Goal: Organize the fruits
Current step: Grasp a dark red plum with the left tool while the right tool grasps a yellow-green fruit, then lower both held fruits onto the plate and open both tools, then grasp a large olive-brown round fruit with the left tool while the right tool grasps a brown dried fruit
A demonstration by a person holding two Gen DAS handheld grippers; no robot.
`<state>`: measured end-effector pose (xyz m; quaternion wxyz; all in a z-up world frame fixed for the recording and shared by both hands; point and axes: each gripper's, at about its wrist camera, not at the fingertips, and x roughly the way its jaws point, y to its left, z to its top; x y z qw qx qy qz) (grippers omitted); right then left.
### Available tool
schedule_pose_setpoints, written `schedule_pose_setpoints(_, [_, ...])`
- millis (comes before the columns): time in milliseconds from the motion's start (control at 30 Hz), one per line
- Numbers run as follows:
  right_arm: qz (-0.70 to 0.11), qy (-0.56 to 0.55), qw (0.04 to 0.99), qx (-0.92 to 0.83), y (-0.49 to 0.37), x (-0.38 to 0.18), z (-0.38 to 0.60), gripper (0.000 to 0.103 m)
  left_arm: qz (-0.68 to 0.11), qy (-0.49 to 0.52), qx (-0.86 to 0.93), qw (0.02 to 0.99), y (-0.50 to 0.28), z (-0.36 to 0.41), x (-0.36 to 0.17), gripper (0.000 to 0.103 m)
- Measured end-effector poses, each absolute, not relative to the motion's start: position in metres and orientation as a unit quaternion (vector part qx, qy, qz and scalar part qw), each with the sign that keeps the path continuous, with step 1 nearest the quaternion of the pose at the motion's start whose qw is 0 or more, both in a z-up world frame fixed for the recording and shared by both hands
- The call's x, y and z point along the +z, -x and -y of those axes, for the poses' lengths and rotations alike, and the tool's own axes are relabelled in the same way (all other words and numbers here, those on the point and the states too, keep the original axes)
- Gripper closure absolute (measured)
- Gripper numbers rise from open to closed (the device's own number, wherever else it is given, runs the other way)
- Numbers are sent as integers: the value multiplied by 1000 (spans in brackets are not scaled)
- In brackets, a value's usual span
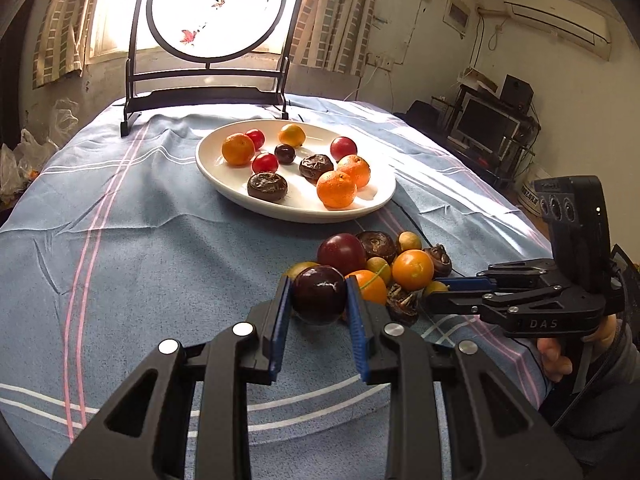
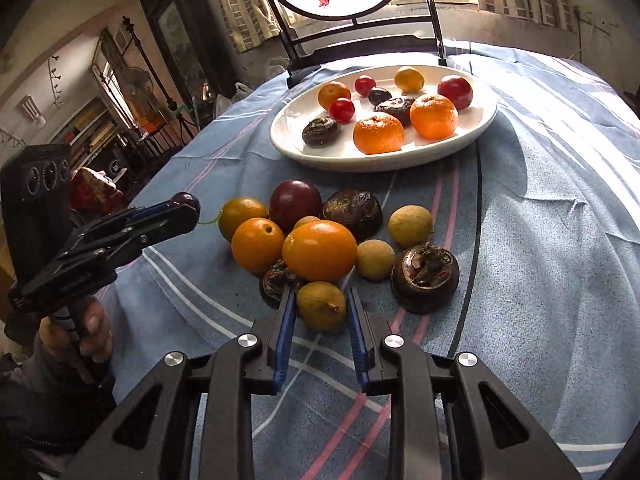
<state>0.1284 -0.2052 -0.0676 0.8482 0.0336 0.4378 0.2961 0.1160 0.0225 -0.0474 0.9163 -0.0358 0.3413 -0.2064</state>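
My left gripper [image 1: 318, 282] is shut on a dark purple plum [image 1: 319, 296], lifted just in front of a loose pile of fruit [image 1: 412, 268] on the blue cloth. The right wrist view shows that left gripper [image 2: 191, 208] with the plum [image 2: 185, 199] at its tips. My right gripper [image 2: 321, 294] is shut on a small yellow-green fruit [image 2: 321, 307] at the near edge of the pile, and it also shows at the right as the right gripper [image 1: 434, 292]. Beyond the pile, a white oval plate [image 1: 296, 210] [image 2: 360, 164] holds several oranges, red fruits and dark wrinkled ones.
A black stand with a round painted screen [image 1: 208, 92] stands at the table's far edge behind the plate. A dark wrinkled fruit [image 2: 425, 276] and two pale round ones lie right of my right gripper. A hand [image 1: 556, 356] grips the right gripper's handle near the table's right edge.
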Motion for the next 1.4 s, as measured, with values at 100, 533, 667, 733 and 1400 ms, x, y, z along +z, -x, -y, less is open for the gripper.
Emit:
schedule_pose_setpoints(100, [-421,-53,851,309,-123,-62,214,77,-338,37,-205,918,-115,-23,-47,77])
schedule_pose_setpoints(533, [-363,-101,871,316,-131,-8,244,77,-314,54,-208,925,-126,-32,-18,77])
schedule_pose_setpoints(667, [-351,-112,880,298,-182,22,240,77,-315,47,-206,925,-170,-25,3,77])
schedule_pose_setpoints(733, [-358,-122,879,291,-214,24,233,77,-326,47,-204,922,-199,-20,5,77])
schedule_pose_setpoints(1400, [-369,-83,893,244,-224,-8,213,55,-369,35,-179,911,-214,-31,-8,48])
